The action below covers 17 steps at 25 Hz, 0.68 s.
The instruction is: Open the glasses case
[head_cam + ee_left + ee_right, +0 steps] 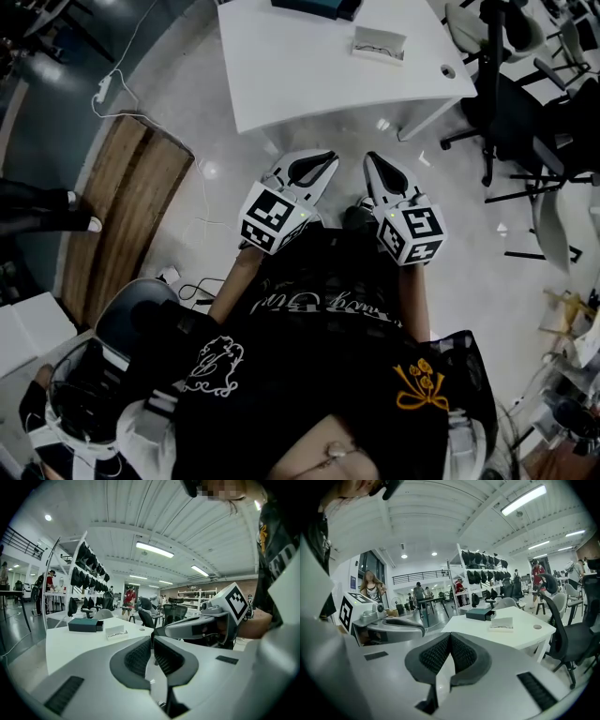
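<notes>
A dark teal glasses case [314, 7] [84, 625] [480, 614] lies at the far side of the white table [309, 75]. Nearer the front lies a small white holder with a pair of glasses [379, 44] [116, 632] [501, 623] on it. My left gripper [328, 159] [153, 641] and right gripper [369, 159] [450, 637] hover side by side over the floor, short of the table's near edge. Both point toward the table, shut with nothing between their pads. Each shows in the other's view, the right gripper [206, 625] and the left gripper [389, 623].
Black office chairs [525, 103] crowd the right of the table. A wooden board [122, 216] and a white cable [112, 89] lie on the floor at left. The table has a round hole [447, 70] near its right corner. Shelves of dark bags [89, 569] and people stand behind.
</notes>
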Tool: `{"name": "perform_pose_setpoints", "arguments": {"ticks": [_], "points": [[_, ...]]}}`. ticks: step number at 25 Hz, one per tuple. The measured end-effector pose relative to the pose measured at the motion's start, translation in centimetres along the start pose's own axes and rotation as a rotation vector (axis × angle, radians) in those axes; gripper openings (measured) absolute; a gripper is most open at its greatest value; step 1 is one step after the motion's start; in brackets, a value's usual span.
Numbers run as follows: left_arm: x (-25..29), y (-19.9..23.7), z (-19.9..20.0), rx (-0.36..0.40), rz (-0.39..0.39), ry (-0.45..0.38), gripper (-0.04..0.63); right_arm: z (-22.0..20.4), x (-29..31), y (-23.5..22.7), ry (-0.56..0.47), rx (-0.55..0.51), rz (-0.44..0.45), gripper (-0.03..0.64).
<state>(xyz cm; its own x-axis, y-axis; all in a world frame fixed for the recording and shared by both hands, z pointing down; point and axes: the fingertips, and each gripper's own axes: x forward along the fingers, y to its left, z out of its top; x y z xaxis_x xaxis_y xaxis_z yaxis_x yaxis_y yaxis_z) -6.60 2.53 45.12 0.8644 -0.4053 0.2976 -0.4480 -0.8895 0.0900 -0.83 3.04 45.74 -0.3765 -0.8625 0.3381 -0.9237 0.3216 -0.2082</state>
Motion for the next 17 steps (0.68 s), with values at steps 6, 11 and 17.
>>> {"name": "perform_pose_setpoints", "arguments": {"ticks": [6,11,17], "points": [[0.1,0.7,0.0,-0.008,0.003,0.000,0.037,0.1,0.7,-0.1,0.011,-0.004,-0.002,0.014],[-0.1,1.4,-0.1,-0.017,0.009,-0.002,0.037,0.2,1.4,0.1,0.024,-0.013,0.002,0.013],[0.1,2.4,-0.2,-0.022,0.012,-0.004,0.037,0.2,2.4,-0.1,0.032,-0.021,0.001,0.012]]}}
